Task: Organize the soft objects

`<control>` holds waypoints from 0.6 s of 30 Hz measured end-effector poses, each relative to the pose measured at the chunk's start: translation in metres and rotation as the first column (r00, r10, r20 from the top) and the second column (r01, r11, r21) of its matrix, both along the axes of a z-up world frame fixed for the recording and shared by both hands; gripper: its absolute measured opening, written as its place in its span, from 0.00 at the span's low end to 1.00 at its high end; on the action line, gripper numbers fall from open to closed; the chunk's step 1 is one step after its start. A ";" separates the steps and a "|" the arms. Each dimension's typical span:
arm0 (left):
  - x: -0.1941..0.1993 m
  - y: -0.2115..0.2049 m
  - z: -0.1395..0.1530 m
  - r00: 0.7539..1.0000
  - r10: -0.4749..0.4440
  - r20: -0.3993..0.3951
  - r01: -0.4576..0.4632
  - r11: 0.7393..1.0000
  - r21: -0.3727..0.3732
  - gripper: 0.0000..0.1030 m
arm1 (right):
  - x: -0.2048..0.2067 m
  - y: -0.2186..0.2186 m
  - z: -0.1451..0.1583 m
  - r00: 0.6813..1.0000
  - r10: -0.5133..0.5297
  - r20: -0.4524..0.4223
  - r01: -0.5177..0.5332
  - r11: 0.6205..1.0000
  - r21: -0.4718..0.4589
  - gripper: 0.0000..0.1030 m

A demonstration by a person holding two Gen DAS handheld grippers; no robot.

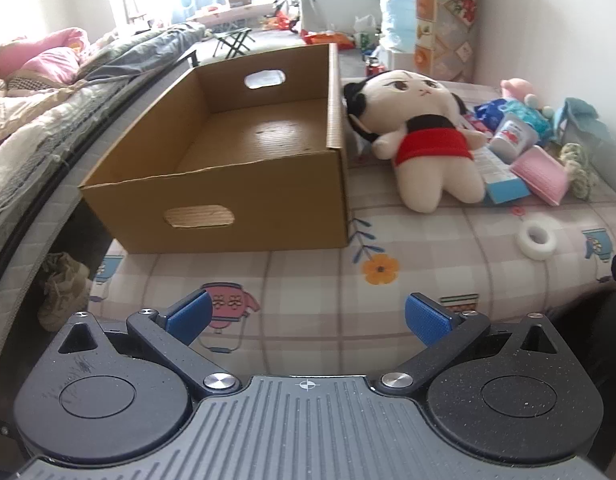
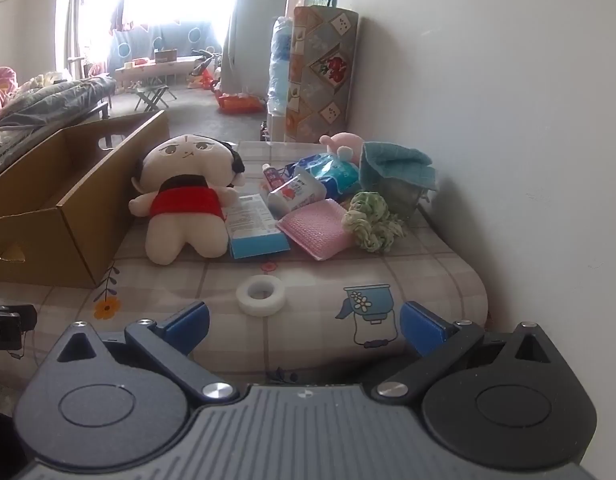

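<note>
Jaws wide on both grippers; plush doll [image 2: 183, 196] lengthwise, head toward far wall.

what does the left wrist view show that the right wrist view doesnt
Only the left wrist view shows the bare floor inside the cardboard box, the shoe below the table edge, and the open left tool. Only the right wrist view shows the open right tool and the toothpaste tube. Both show the box, the plush doll, the tape roll and the pink sponge.
</note>
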State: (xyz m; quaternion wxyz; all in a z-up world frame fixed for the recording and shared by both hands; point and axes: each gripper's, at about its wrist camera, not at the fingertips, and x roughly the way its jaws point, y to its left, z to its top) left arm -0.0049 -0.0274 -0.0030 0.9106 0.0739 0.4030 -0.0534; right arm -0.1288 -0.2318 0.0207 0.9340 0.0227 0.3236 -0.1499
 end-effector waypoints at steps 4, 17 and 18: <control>-0.001 -0.012 0.001 0.999 -0.037 -0.002 0.037 0.999 -0.014 1.00 | -0.004 -0.007 0.003 1.000 -0.029 -0.001 0.029 1.000 -0.009 1.00; -0.014 -0.059 0.009 0.987 -0.162 0.001 0.162 0.986 -0.045 1.00 | -0.025 -0.026 0.010 0.993 -0.115 -0.006 0.115 0.993 -0.032 1.00; -0.016 -0.063 0.009 0.985 -0.173 0.002 0.173 0.984 -0.042 1.00 | -0.028 -0.024 0.010 0.992 -0.123 -0.006 0.122 0.992 -0.033 1.00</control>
